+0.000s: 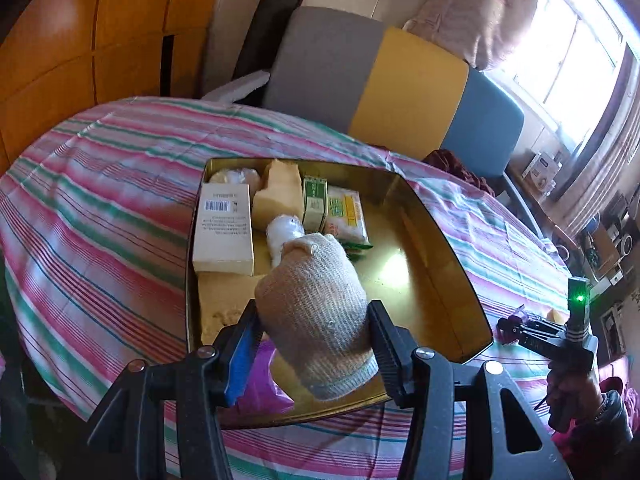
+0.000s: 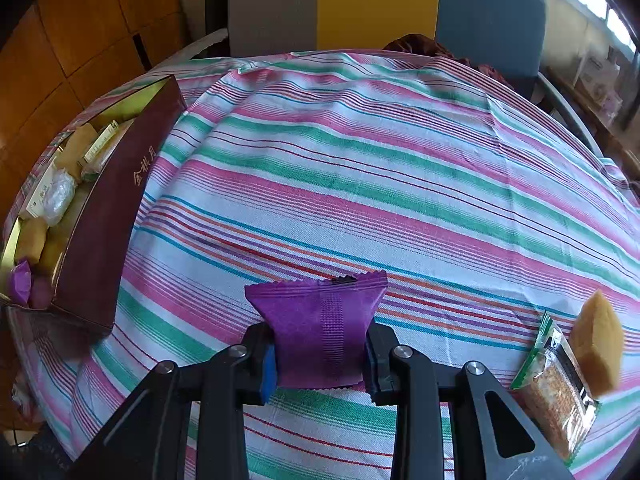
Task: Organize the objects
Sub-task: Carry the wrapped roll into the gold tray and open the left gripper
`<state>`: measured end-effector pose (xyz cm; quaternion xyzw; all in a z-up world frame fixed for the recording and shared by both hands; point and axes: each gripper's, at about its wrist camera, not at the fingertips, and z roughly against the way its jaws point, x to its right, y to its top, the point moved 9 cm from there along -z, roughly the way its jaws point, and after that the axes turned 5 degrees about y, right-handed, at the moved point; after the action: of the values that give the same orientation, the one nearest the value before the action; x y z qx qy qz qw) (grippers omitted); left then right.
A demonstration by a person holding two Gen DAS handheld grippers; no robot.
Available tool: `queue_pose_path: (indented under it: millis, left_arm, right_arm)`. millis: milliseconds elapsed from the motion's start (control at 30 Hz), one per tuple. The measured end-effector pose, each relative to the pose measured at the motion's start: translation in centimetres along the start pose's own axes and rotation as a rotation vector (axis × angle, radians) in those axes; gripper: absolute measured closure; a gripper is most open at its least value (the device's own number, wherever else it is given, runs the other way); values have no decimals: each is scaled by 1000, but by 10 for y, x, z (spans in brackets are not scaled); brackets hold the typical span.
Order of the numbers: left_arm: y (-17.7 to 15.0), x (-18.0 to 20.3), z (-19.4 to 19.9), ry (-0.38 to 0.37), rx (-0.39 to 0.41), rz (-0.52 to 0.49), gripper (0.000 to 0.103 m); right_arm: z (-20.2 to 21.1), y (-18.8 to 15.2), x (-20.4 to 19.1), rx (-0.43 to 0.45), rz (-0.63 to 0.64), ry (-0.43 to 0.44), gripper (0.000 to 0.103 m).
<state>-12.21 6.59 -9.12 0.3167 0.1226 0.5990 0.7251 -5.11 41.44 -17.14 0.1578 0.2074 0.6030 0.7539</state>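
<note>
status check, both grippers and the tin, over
Left gripper shut on knit glove above tin. Right gripper shut on purple packet, over striped cloth. Nothing blocking.

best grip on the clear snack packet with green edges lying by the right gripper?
Pinch the snack packet across its narrow width at mid-length, from above. It lies flat and long on the striped cloth, and the yellow block sits close along its right edge, so stay clear of that side. This is a judgement.
</note>
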Motion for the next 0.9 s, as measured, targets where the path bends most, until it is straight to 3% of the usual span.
queue_pose_path:
  millis: [133,267,400,700,900]
  left_arm:
    - [-15,9,-25,49,-91,-76,49]
    - [-21,25,-47,56,-127,-163,49]
    - [-24,19,-60,115,-143,-172,49]
    - [-16,-2,-17,141,-10,-90,49]
    - [-14,-11,1,153,25,-65,49]
  right_arm:
    - [0,0,0,-1,3,-1,70]
    - [0,0,0,-2,5,-4,70]
    - [0,1,-1,-2,10,-7,70]
    - [1,2,0,3,11,-13,70]
    - [11,4,1,19,-31,-4,71]
